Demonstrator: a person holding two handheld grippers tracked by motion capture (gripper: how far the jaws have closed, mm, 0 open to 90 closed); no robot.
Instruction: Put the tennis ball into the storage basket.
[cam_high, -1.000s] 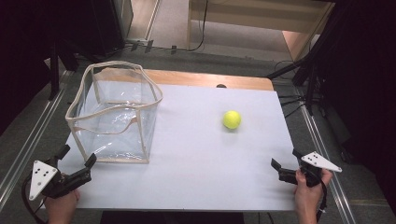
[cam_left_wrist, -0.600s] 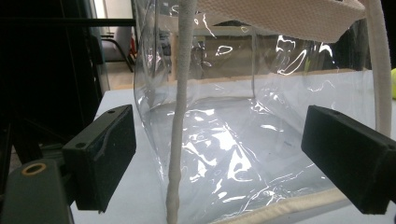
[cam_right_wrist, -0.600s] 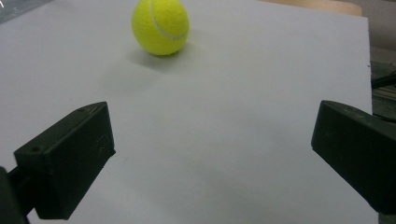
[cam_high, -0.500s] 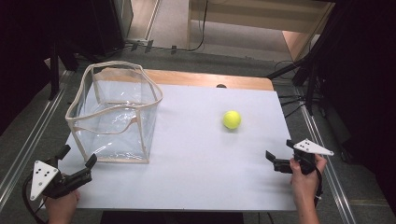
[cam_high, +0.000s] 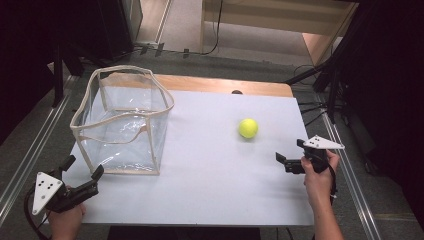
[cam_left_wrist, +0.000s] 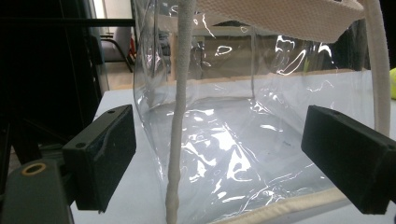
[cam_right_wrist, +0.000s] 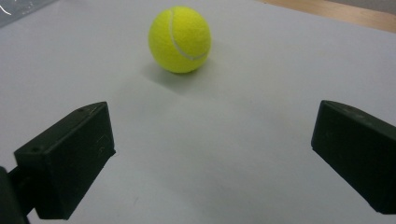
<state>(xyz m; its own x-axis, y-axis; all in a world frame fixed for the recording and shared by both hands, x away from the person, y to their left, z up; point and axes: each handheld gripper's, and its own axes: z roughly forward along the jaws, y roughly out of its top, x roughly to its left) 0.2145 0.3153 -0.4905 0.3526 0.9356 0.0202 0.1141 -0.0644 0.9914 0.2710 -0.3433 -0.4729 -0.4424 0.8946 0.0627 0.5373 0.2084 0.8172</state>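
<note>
Right gripper (cam_high: 288, 152) above white table (cam_high: 210, 185)

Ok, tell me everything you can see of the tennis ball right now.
The tennis ball is bright yellow-green and fuzzy like felt, with a pale curved seam across its top and side. It looks whole and round. It rests alone on the white tabletop, right of the clear bag, casting a soft shadow. Nothing else touches it: the right gripper sits nearer the person, jaws spread wide and pointed toward it, with bare table between.
</note>
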